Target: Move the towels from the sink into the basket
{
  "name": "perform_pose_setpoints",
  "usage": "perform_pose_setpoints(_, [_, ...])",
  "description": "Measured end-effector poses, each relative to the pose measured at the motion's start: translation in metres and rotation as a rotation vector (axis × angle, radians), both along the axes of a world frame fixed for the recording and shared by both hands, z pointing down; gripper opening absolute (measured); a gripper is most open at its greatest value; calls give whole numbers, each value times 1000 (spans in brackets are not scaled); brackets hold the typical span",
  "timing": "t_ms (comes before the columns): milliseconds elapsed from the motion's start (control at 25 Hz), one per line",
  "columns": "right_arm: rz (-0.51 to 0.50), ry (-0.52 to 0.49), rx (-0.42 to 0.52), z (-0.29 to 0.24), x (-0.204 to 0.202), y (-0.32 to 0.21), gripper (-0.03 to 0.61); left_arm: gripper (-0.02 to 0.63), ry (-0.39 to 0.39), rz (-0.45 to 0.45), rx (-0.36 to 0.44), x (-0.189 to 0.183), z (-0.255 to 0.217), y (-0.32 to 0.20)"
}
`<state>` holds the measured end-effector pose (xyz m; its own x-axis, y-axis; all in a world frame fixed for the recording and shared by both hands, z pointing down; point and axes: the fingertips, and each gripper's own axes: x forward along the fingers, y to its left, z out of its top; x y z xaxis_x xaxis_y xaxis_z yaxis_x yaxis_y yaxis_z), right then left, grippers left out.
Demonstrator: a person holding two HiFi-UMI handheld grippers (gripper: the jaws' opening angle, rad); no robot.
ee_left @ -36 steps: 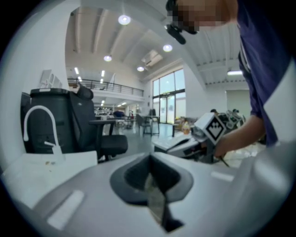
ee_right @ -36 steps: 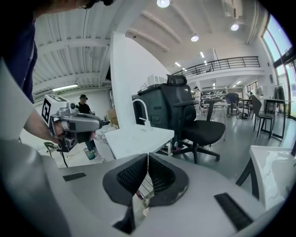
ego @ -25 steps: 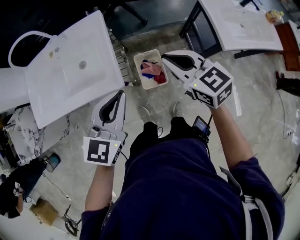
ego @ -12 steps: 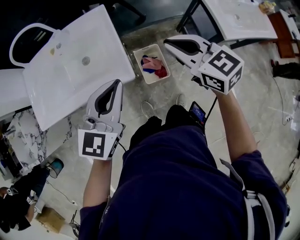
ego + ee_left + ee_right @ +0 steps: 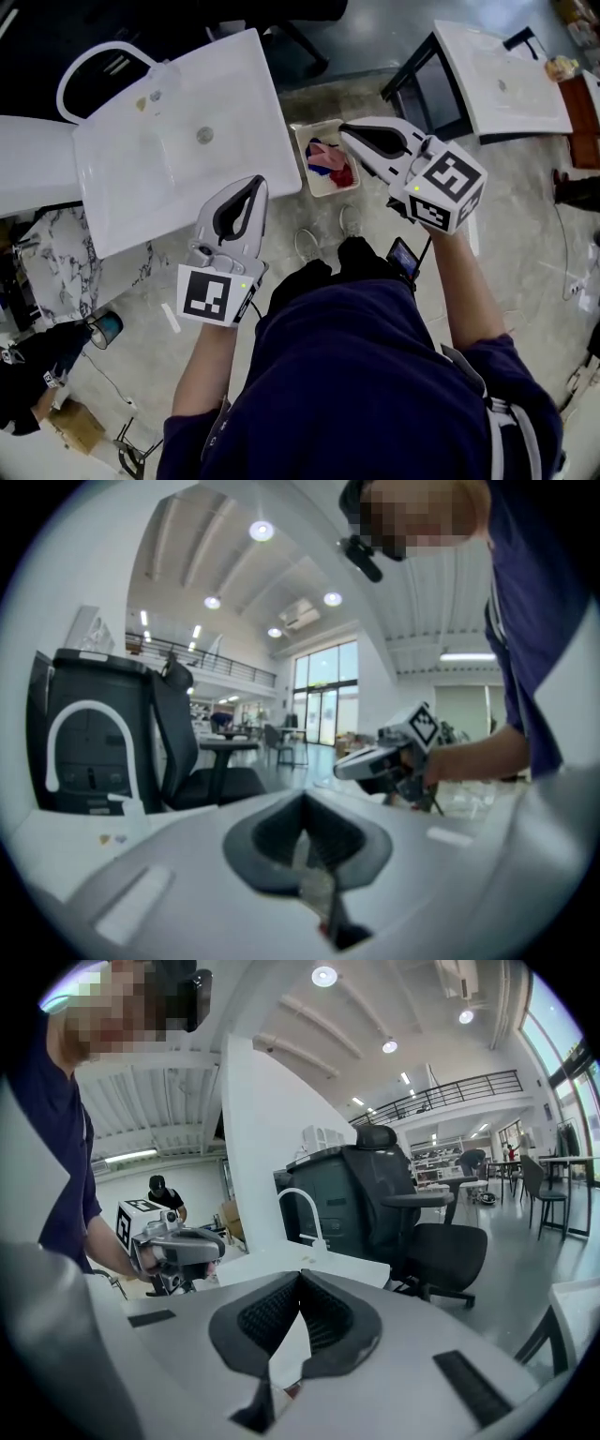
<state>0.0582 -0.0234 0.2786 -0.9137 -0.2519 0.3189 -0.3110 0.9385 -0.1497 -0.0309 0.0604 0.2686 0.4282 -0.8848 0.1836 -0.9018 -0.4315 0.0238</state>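
Jaws on both sides are clenched tip to tip with nothing between. We hold the left gripper [image 5: 255, 182] by the sink [image 5: 178, 192] edge and the right gripper [image 5: 345, 132] above the basket [image 5: 302, 142]. The towels [image 5: 331, 162] lie inside it, on the floor.

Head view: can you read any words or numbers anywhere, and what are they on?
No readable words or numbers.
Left cube, right cube: black square patterns, not letters.
Stickers on the sink: too small to read.
Screen by the leg: too small to read.
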Motion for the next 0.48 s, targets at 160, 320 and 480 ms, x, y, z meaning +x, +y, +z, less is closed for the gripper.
perform_pose_setpoints(160, [-29, -27, -42, 2, -11, -2, 9, 3, -6, -34, -7, -5, -3, -14])
perform_pose_setpoints(320, [-57, -50, -62, -2, -13, -10, 9, 3, -11, -68, -8, -5, -7, -29])
perform_pose_setpoints(480, [-80, -70, -44, -13, -14, -18, 9, 3, -21, -89, -3, -2, -12, -39])
